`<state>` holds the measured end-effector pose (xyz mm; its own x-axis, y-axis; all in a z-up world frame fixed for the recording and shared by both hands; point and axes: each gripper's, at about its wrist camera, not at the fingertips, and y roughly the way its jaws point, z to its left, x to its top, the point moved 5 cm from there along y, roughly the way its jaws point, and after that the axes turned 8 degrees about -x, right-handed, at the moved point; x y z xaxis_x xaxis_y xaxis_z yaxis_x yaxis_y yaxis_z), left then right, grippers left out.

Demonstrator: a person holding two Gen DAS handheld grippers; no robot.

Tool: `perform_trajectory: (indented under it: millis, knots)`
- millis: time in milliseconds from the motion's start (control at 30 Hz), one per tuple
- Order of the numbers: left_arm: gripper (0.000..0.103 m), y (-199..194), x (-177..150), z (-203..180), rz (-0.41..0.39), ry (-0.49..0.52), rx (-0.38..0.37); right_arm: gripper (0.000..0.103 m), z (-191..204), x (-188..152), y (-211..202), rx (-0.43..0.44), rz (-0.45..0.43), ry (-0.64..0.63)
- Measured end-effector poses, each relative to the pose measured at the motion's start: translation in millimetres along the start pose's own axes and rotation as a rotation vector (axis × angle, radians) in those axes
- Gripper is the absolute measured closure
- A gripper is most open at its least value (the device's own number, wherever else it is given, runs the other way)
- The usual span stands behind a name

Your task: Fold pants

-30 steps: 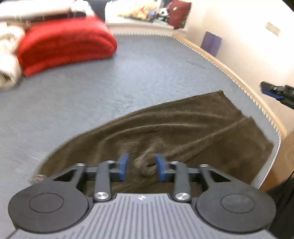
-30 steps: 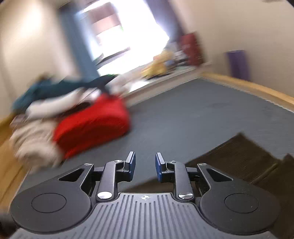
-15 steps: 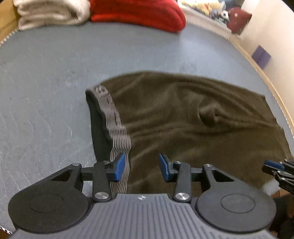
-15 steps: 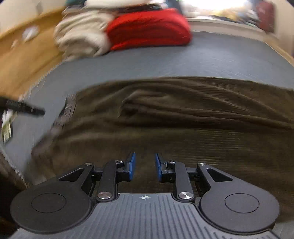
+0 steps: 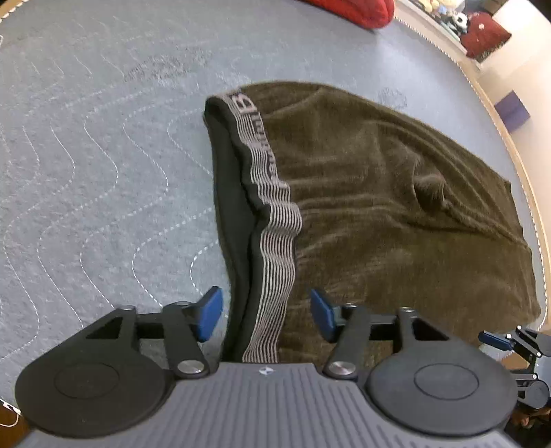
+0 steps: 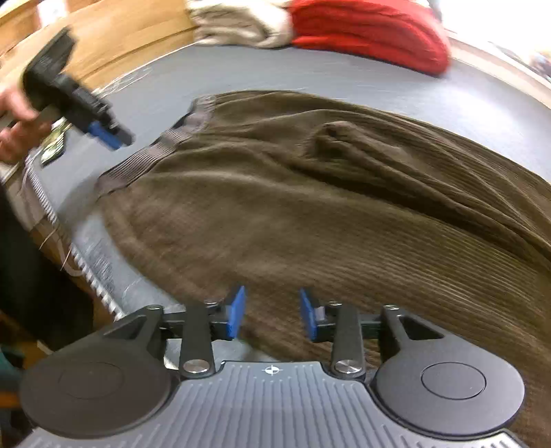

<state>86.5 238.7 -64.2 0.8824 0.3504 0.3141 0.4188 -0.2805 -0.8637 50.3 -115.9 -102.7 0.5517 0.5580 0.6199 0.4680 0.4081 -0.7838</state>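
Observation:
Dark olive-brown corduroy pants (image 5: 378,206) lie spread on the grey quilted mat (image 5: 103,172), with a grey striped waistband (image 5: 275,220) at their left end. My left gripper (image 5: 265,315) is open, its blue pads on either side of the near end of the waistband, just above it. My right gripper (image 6: 272,315) is open over the near edge of the pants (image 6: 310,213), close to the mat's edge. The left gripper (image 6: 103,132) also shows in the right wrist view, near the waistband (image 6: 162,151). The right gripper's tip (image 5: 496,341) shows at the lower right of the left wrist view.
A folded red blanket (image 6: 372,31) and a beige blanket (image 6: 237,24) lie at the far end of the mat. Wooden floor (image 6: 113,41) borders the mat. A purple block (image 5: 513,110) stands by the wall, and stuffed toys (image 5: 458,17) sit at the back.
Both grippers have swung down and come in over the pants. The left one now straddles the waistband and has opened wider; the right one has dropped to the near edge.

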Motion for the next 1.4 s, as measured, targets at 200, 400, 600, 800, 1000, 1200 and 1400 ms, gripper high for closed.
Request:
perform_trajectory:
  millis: [200,400,600,800,1000,1200,1400]
  knots:
    - [0.038,20,-8,-5,0.06,0.069,0.06,0.062,23,-14,17,-0.015,0.072,-0.152]
    - [0.038,42,-12,-10,0.106,0.118,0.075,0.062,35,-26,30,-0.079,0.097,-0.287]
    - [0.038,63,-19,-10,0.165,0.164,0.112,0.061,39,-30,30,-0.107,0.075,-0.359]
    - [0.045,68,-19,-11,0.165,0.178,0.1,0.082,37,-30,28,-0.103,0.059,-0.391]
    - [0.073,52,-19,-16,0.13,0.238,0.08,0.094,40,-29,24,-0.093,0.045,-0.412]
    - [0.082,9,-14,-15,0.015,0.23,0.018,0.097,39,-21,8,-0.028,0.01,-0.385]
    - [0.094,28,-29,-9,0.117,0.303,0.172,0.096,42,-29,13,0.005,0.062,-0.387]
